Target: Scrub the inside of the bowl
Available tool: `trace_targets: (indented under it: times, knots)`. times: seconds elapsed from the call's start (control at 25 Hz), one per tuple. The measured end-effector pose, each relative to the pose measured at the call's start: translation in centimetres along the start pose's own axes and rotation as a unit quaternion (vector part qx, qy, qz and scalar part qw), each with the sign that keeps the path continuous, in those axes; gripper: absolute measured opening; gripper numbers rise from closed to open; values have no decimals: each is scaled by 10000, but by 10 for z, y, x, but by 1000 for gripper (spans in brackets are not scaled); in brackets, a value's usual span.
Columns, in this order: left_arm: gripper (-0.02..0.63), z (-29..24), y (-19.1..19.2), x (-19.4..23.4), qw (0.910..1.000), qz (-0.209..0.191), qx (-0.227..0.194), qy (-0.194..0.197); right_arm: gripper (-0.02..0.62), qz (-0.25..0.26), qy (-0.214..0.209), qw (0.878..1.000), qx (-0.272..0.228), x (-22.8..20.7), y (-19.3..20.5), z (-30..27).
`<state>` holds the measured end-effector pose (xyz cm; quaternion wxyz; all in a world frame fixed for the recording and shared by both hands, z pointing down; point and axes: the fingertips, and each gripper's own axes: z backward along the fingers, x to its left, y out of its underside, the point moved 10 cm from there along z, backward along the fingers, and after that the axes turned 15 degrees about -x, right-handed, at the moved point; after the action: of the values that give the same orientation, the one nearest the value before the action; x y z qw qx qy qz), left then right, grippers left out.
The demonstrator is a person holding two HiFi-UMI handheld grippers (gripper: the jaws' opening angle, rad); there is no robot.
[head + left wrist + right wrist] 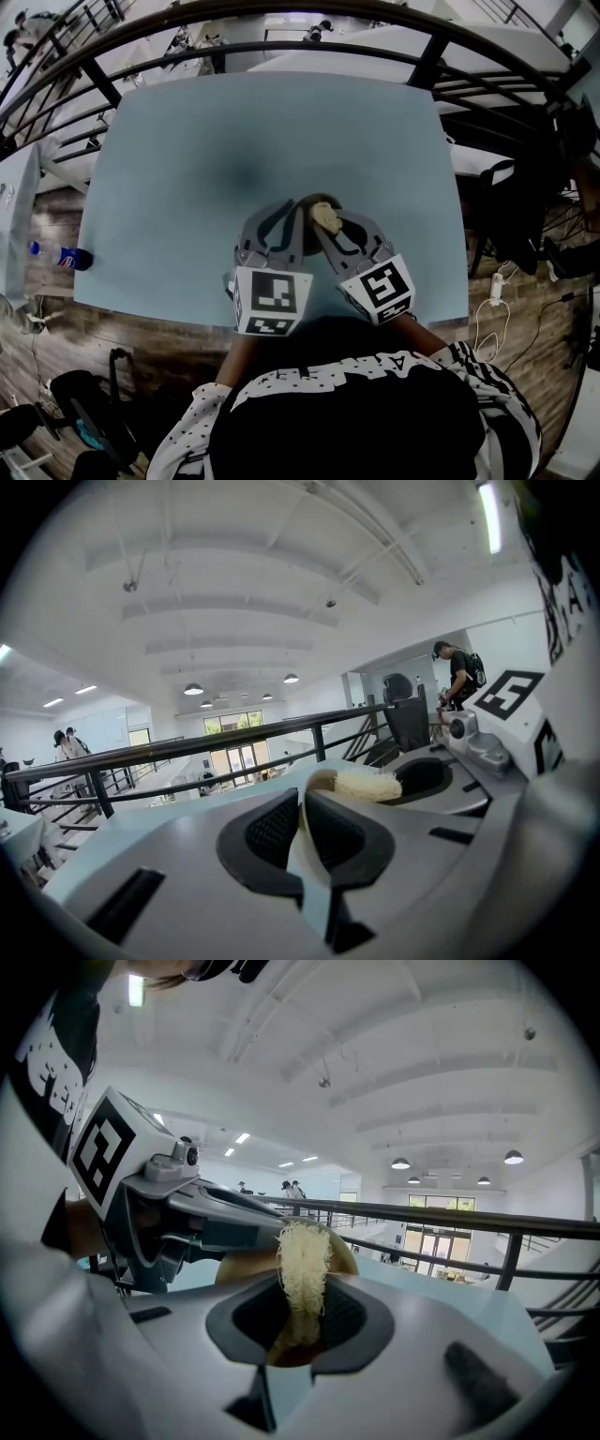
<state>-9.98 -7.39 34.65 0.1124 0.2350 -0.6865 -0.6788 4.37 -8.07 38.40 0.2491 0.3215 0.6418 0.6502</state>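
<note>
Wooden bowl (345,1252) sits near the front edge of the desk (187,178), rim clenched in left gripper (302,829) jaws. Right gripper (302,1321) jaws grasp a fibre scrubber (302,1262) against it. Risk: hard strokes could twist the thin rim out, dropping the bowl.

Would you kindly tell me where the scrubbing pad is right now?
In the head view the scrubbing pad sits just right of centre, clamped in the right tool at the bowl that the left tool grips.

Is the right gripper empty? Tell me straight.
No: the right gripper is shut on a pale fibrous scrubber that stands up between its jaws.
</note>
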Motion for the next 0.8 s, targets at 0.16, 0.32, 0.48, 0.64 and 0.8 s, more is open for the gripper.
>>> trace_targets:
  times: [0.16, 0.32, 0.48, 0.64, 0.8]
  knots:
    - [26, 0, 0, 1, 10000, -36, -25, -46, 75, -142, -161, 9997, -73, 6, -1, -2]
    - [26, 0, 3, 2, 9998, -150, 41, -109, 75, -301, -365, 9988, -102, 12, 0, -3]
    - [25, 1, 6, 7, 9998, -63, 46, -162, 75, -580, -269, 9976, -282, 5, -3, 1]
    - [25, 1, 7, 12, 9995, -141, 113, -261, 75, -288, -249, 9981, -489, -4, -15, -2]
    - [25, 2, 8, 12, 9997, -55, 177, -155, 75, 41, -452, 9967, -677, -6, -25, -14]
